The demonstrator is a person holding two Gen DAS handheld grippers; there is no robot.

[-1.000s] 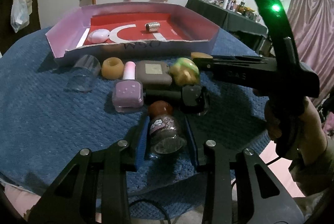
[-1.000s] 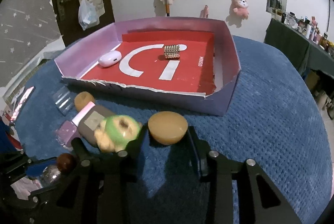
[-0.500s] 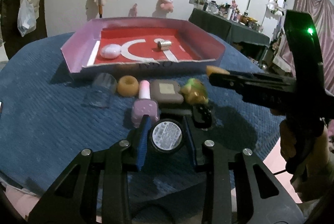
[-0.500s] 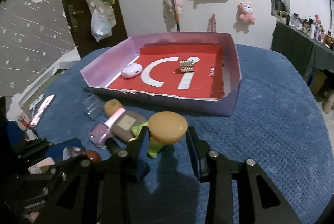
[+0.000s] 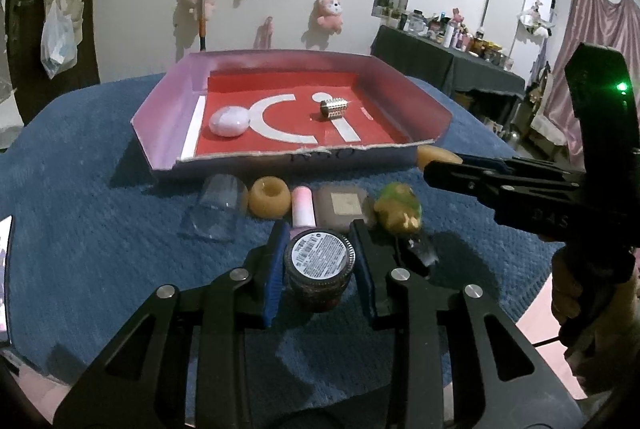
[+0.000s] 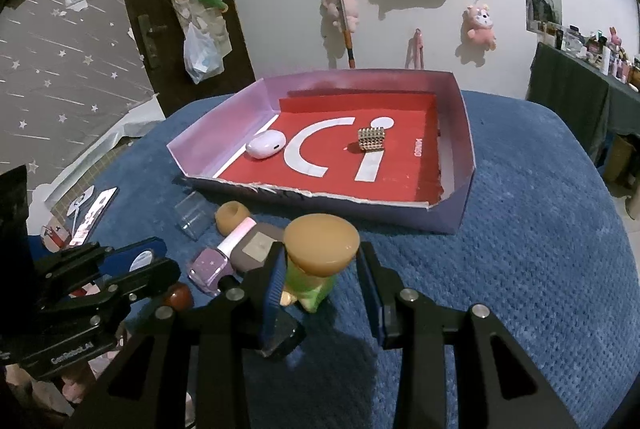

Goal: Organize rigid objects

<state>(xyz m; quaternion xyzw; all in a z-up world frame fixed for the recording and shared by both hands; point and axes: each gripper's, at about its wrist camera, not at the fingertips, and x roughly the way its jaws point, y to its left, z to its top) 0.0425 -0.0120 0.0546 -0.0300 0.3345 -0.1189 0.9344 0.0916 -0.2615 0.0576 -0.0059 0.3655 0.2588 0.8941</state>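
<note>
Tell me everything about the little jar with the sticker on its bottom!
The small clear glass jar lies tipped on its side, its round base with a white barcode sticker facing the camera. Dark reddish contents show through its ribbed wall. In the right wrist view a brown ball-shaped stopper shows. The left gripper has its jaws shut on it, above the blue cloth.

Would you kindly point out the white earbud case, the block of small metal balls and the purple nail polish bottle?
white earbud case (image 6: 265,144), right wrist view, on its rounded top.
block of small metal balls (image 6: 371,139), right wrist view, on its front face.
purple nail polish bottle (image 6: 211,264), right wrist view, on its square body.
</note>
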